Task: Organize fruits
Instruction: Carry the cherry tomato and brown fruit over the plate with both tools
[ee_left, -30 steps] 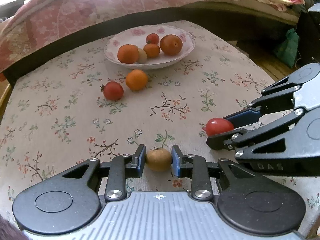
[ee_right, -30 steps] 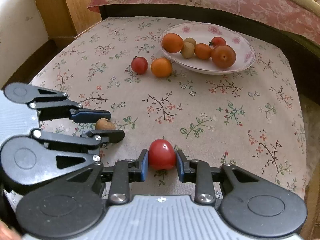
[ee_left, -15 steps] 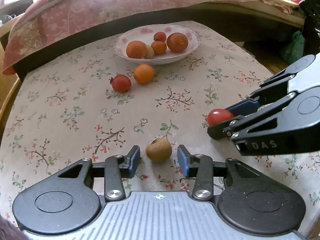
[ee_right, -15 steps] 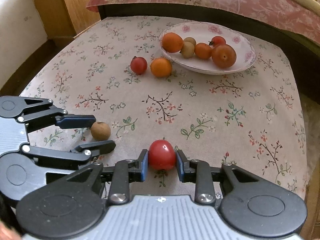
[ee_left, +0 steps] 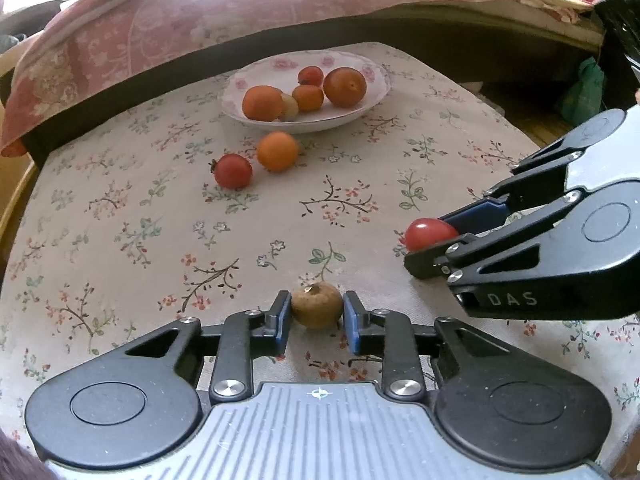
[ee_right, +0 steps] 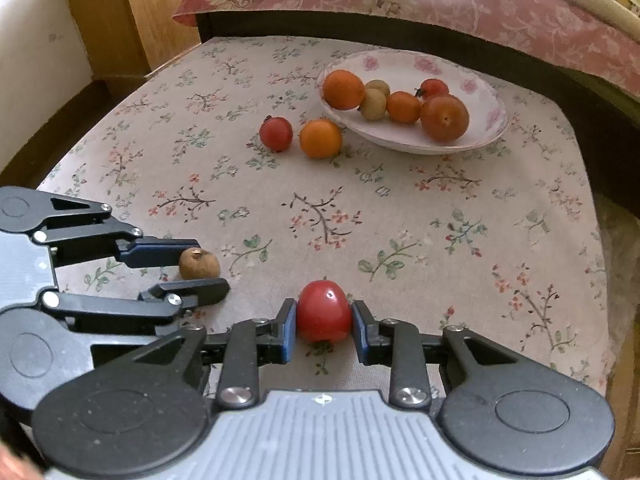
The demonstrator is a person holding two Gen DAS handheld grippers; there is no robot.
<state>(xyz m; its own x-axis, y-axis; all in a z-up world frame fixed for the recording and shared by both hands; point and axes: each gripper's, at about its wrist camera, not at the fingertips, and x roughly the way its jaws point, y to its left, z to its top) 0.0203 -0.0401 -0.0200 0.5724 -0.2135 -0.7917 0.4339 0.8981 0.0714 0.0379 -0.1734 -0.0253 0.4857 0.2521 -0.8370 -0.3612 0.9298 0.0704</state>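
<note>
Blue pads on the left gripper (ee_left: pixel 316 314) sit on either side of a brown fruit (ee_left: pixel 317 305), and both pads appear to touch it, so this gripper is clamped on the fruit at its very tips. The fruit is low over the floral cloth (ee_left: pixel 120 240); whether it rests on the cloth or is just lifted cannot be told. From the right wrist view the same brown fruit (ee_right: pixel 199 264) shows between the left gripper's (ee_right: pixel 192 266) two fingers, near the cloth's left front edge.

The right gripper (ee_right: pixel 323 318) is closed on a red tomato (ee_right: pixel 324 312), one pad pressed to each side, the tomato sticking out beyond the fingertips. In the left wrist view that tomato (ee_left: pixel 430 233) and the right gripper (ee_left: pixel 434 240) are off to the right of the brown fruit, near it but apart.

Farther out on the cloth lie two loose fruits, well apart from both grippers: a small red one (ee_left: pixel 233 171) and an orange one (ee_left: pixel 277 151) just beside it, the orange one close to the plate's rim.

Beyond them stands a white plate (ee_left: pixel 372 76) with pink flowers. It holds two larger orange fruits, a smaller orange one, a small red one and pale brownish fruit, all bunched together.

A pink bedcover (ee_left: pixel 200 28) hangs behind the table.
</note>
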